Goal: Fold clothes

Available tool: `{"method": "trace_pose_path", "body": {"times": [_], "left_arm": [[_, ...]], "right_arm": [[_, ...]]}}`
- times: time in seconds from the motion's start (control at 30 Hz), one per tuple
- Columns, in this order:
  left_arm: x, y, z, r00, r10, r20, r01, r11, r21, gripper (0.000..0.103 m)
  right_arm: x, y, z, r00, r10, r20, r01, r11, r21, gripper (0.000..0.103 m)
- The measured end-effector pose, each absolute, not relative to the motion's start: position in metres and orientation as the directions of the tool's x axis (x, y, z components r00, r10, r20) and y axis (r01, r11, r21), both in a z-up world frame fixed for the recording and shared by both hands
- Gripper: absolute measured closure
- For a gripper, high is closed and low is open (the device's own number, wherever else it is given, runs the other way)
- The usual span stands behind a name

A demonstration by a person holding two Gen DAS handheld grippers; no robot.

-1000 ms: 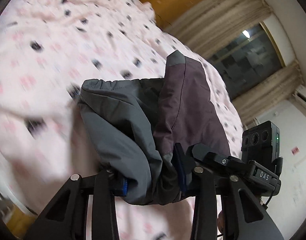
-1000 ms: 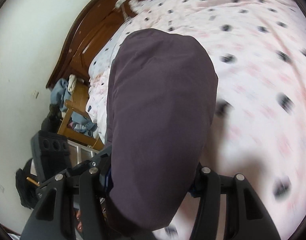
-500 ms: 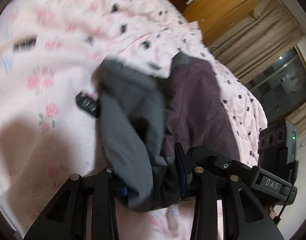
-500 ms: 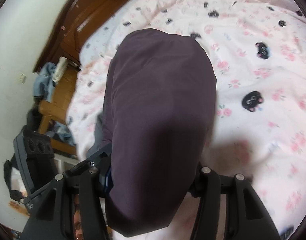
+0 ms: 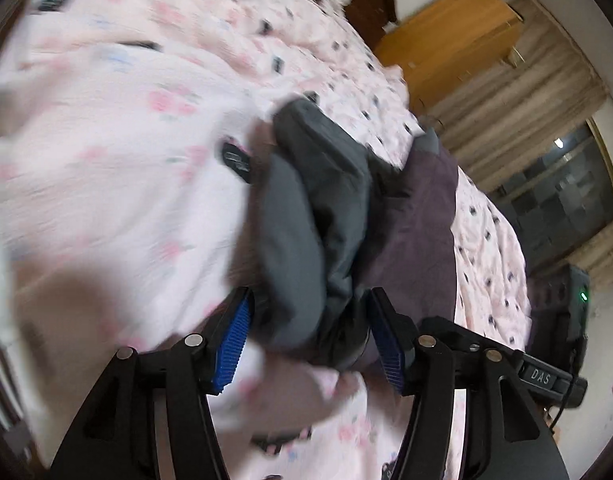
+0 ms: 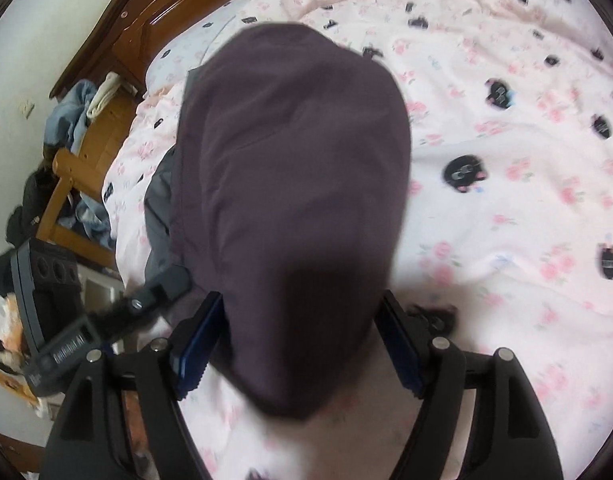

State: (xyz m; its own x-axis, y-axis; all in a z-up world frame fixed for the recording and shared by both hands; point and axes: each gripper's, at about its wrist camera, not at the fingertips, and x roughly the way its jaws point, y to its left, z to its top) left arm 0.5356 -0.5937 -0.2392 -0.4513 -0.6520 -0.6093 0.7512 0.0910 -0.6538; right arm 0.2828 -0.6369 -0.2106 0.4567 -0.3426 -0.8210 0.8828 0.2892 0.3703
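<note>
The only legible text is "DAS" on a small label plate on the right hand-held gripper.

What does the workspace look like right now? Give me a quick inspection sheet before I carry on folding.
Surface: bed with a pink floral duvet, rumpled, printed with dark cat faces.
Job's things: one purple and grey garment, lying on the duvet, grey lining bunched on its left side.
Clutter: clothes heaped on a wooden chair beside the bed.
Grippers: left gripper jaws opening, garment's edge between them; right gripper jaws opening, garment's end between them, pads clear of the cloth.
Cables: a thin black lead by the right gripper's body.
Surroundings: dark wooden headboard, curtains, window, white walls.
</note>
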Motion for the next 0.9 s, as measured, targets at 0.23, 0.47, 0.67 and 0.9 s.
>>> {"method": "trace_pose_path", "body": {"times": [0.23, 0.47, 0.67, 0.9], "left_arm": [[0.531, -0.587, -0.187, -0.409, -0.737, -0.538, 0.792, 0.006, -0.611, 0.047], [0.498, -0.605, -0.152, -0.42, -0.76, -0.496, 0.815, -0.076, -0.574, 0.046], [0.505, -0.622, -0.139, -0.367, -0.8, -0.474, 0.843, -0.072, -0.533, 0.039], [0.512, -0.675, -0.168, -0.369, -0.7, -0.611, 0.883, -0.058, -0.466, 0.039]], "right_arm": [[0.265, -0.618, -0.14, 0.363, -0.576, -0.733, 0.927, 0.304, 0.22, 0.026], [0.287, -0.646, -0.145, 0.358, -0.565, -0.744, 0.926, 0.317, 0.205, 0.027], [0.314, -0.665, -0.183, 0.49, -0.465, -0.737, 0.858, 0.404, 0.316, 0.025], [0.334, -0.645, -0.214, 0.558, -0.479, -0.678, 0.811, 0.489, 0.321, 0.01]]}}
